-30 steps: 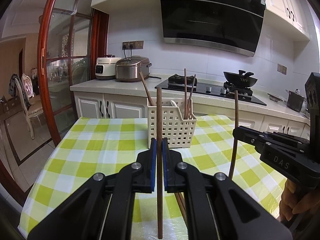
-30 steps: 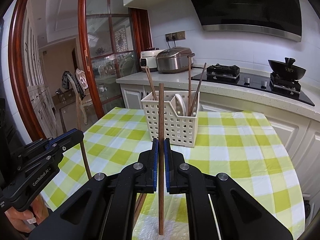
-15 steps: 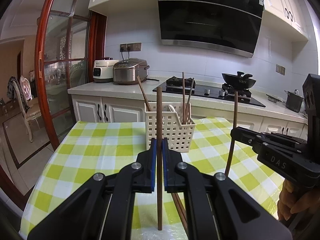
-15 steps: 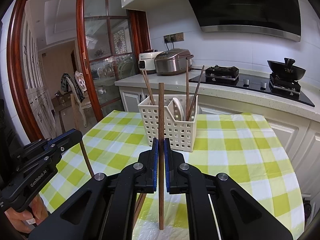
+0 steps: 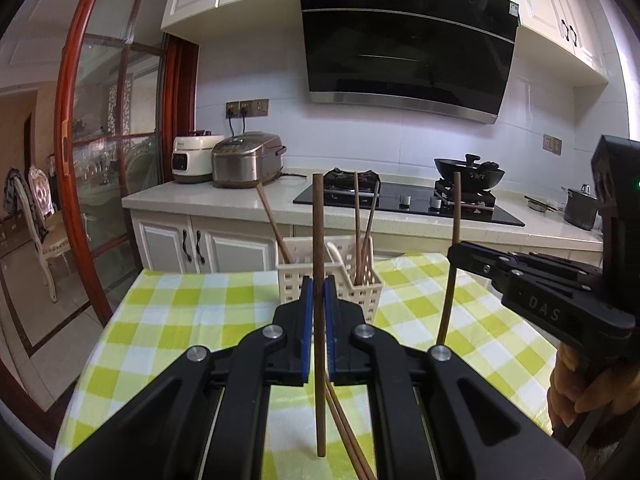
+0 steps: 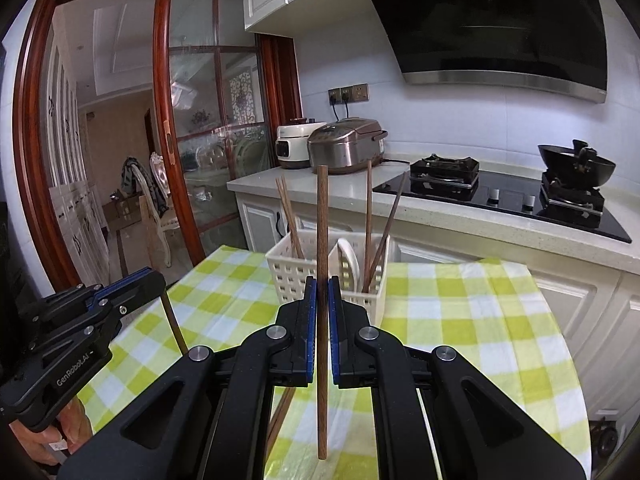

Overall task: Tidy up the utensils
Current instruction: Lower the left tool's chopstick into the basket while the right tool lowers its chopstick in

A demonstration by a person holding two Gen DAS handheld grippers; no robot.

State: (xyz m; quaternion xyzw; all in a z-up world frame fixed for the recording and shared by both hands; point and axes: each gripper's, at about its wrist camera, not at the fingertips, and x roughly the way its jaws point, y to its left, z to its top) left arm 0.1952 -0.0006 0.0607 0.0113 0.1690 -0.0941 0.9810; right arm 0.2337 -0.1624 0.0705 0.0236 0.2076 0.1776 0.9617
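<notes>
left chopstick [image 5: 319,240] upright, pinched between left gripper [image 5: 319,292] jaws, above checked tablecloth [image 5: 192,320]. right chopstick [image 6: 322,240] upright, pinched in right gripper [image 6: 322,292]. white basket [image 6: 292,268] just beyond on table, holding leaning chopsticks [image 6: 376,232]. loose chopsticks [image 5: 348,436] lying below left gripper.

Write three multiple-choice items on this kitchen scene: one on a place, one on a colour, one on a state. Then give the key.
1. Where does the white basket stand?
A. on the checked tablecloth
B. on the hob
C. on the floor

2. What colour are the cloth's checks?
A. red and white
B. green and white
C. blue and grey

3. How is the right gripper?
A. wide open, empty
B. shut on a spoon
C. shut on an upright chopstick

Key: 1 A, the basket rests on the cloth; 2 B, green squares on white; 3 C, the pads clamp the stick.
</notes>
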